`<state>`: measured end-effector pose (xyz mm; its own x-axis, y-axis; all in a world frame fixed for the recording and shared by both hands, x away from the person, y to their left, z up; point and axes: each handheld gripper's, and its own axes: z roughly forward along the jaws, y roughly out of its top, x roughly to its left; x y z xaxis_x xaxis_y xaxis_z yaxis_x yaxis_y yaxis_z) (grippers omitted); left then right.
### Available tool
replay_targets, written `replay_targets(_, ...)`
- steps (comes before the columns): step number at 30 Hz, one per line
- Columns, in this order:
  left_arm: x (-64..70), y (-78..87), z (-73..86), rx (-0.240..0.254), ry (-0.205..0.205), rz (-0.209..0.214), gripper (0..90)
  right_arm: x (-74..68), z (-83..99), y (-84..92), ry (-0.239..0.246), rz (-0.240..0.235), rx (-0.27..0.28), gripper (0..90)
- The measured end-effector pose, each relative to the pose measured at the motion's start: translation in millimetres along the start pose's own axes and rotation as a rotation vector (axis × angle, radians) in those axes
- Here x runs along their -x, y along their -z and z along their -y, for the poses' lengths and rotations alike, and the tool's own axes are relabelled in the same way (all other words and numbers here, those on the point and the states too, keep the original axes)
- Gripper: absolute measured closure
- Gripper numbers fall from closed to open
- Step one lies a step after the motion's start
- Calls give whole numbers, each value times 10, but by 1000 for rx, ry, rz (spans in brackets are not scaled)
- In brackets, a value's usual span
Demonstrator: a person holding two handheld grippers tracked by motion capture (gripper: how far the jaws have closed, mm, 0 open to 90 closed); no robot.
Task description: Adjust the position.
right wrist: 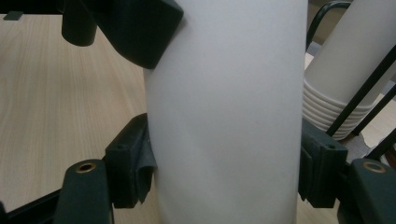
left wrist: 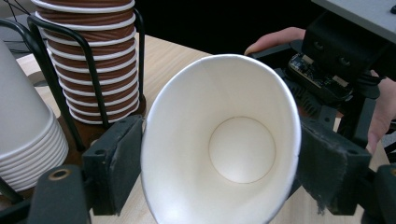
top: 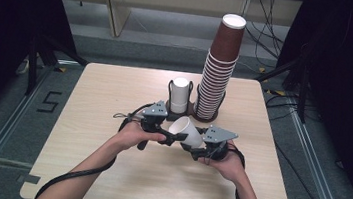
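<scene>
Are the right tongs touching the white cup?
Touching. In the right gripper view, both pads of the right tongs press against the sides of the white cup.

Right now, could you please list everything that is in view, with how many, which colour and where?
table: one, light wood, under everything.
brown cups: one tall stack, brown with white rims, in a black wire holder at the far side of the table, on the right.
white cups: one short stack, white, in a black wire holder just left of the brown stack.
single cup: one, white, lying on its side in the air at the middle, between the two tools.
left gripper: one, black, its fingers on either side of the cup's open rim.
right gripper: one, black, its fingers pressed on the cup's wall.
</scene>
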<state>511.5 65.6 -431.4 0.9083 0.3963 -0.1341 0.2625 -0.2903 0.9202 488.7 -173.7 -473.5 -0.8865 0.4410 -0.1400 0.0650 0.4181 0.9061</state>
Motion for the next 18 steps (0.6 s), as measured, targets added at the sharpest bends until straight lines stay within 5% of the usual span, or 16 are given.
replay_targets(18, -20, -14, -15, -24, 18, 12, 174, 2, -2, -12, 35, 3, 11, 333)
